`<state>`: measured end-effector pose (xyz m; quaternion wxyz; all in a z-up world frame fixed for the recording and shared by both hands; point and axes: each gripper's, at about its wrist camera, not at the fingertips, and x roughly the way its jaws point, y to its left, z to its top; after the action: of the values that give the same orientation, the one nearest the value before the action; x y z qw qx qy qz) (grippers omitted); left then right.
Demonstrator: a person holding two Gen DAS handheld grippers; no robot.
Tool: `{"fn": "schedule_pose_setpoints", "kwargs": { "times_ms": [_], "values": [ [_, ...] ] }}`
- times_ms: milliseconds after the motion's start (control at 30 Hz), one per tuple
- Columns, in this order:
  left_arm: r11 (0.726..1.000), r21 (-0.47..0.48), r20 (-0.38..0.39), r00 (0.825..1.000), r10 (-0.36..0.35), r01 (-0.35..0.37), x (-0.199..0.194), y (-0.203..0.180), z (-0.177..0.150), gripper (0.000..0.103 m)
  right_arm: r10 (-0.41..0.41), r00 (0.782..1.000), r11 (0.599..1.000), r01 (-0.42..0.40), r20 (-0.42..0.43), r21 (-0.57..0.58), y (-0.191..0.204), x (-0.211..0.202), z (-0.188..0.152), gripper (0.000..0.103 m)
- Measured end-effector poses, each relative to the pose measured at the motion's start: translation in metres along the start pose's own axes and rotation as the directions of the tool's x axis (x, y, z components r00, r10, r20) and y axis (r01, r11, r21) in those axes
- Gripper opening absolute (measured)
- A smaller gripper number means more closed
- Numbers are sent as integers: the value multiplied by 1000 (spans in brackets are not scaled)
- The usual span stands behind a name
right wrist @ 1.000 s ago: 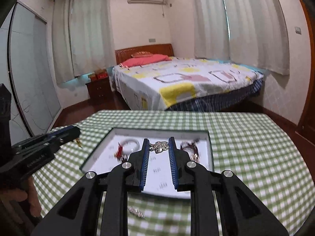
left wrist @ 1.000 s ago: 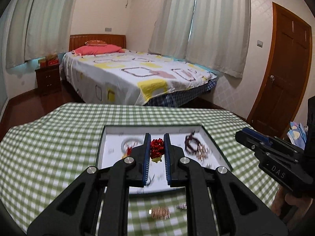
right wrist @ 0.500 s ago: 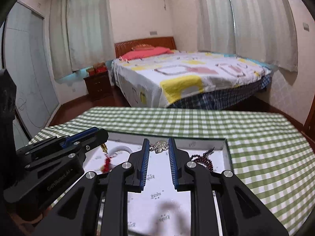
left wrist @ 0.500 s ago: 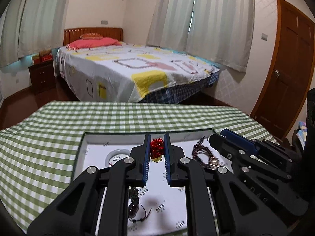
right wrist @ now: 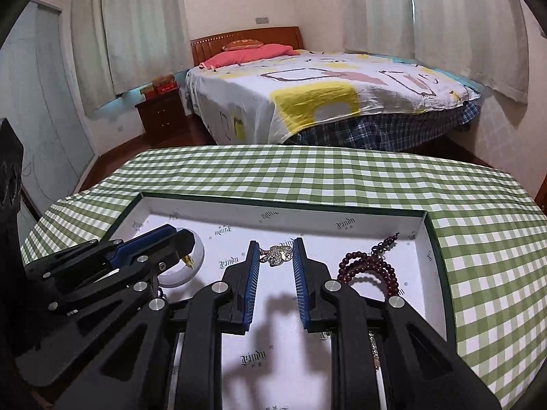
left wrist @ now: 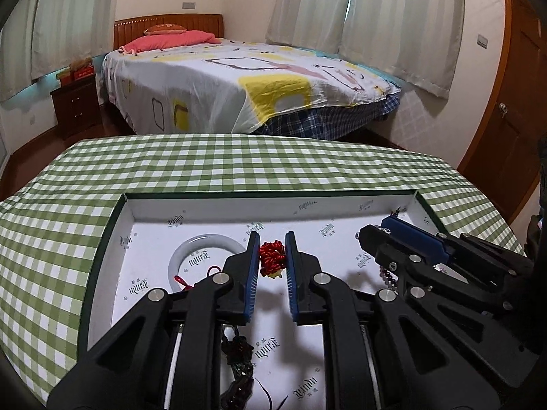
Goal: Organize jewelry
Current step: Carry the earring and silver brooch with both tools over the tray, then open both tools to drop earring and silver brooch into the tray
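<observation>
A white box tray (left wrist: 218, 206) with a dark green rim lies on the checked table. My left gripper (left wrist: 271, 235) hangs low over its middle. Its jaws are opening, and a red knotted ornament (left wrist: 271, 259) with a yellow end still spans the gap between the pads. My right gripper (right wrist: 276, 242) is shut on a small silver brooch (right wrist: 277, 255) just above the tray floor. A white bangle (left wrist: 201, 249) lies in the tray's left half and dark red bead bracelets (right wrist: 369, 270) in its right half. Each gripper shows at the side of the other's view.
A dark beaded string (left wrist: 239, 358) lies in the tray under my left gripper. The green checked tablecloth (right wrist: 376, 177) surrounds the tray. Beyond the table stand a bed (left wrist: 256, 82), a nightstand (left wrist: 75, 106) and a wooden door (left wrist: 512, 102).
Both grippers have come forward and down, side by side, from the table's front to low over the tray. The left jaws stand slightly wider. Loose pieces on the cloth have left view.
</observation>
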<state>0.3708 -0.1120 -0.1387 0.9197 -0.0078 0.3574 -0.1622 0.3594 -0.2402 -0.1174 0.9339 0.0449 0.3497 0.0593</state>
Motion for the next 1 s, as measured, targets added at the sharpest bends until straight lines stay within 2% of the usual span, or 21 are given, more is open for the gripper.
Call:
{"fn": "schedule_pose_setpoints", "kwargs": {
  "times_ms": [433,633,767,800,867,1000],
  "values": [
    [1000,-24,14,1000,12,-12,-4,6,-1,43,-12,1000,1000,12,-3,11,-4,-1,1,22],
    [1000,-9,26,999,25,-25,-12,5,-2,46,-21,1000,1000,21,0,5,1,-5,0,22],
    [1000,-14,39,999,28,-28,-23,7,-2,55,-32,999,999,32,12,3,3,-15,0,23],
    [999,-18,44,999,28,-27,-28,8,-2,55,-33,999,999,33,11,2,4,-17,0,25],
    [999,-27,51,998,30,-29,-37,9,-3,55,-54,998,998,53,22,12,4,-25,-2,40],
    [999,-38,62,998,33,-31,-56,11,-7,63,-59,998,998,58,37,23,3,-41,-8,46]
  ]
}}
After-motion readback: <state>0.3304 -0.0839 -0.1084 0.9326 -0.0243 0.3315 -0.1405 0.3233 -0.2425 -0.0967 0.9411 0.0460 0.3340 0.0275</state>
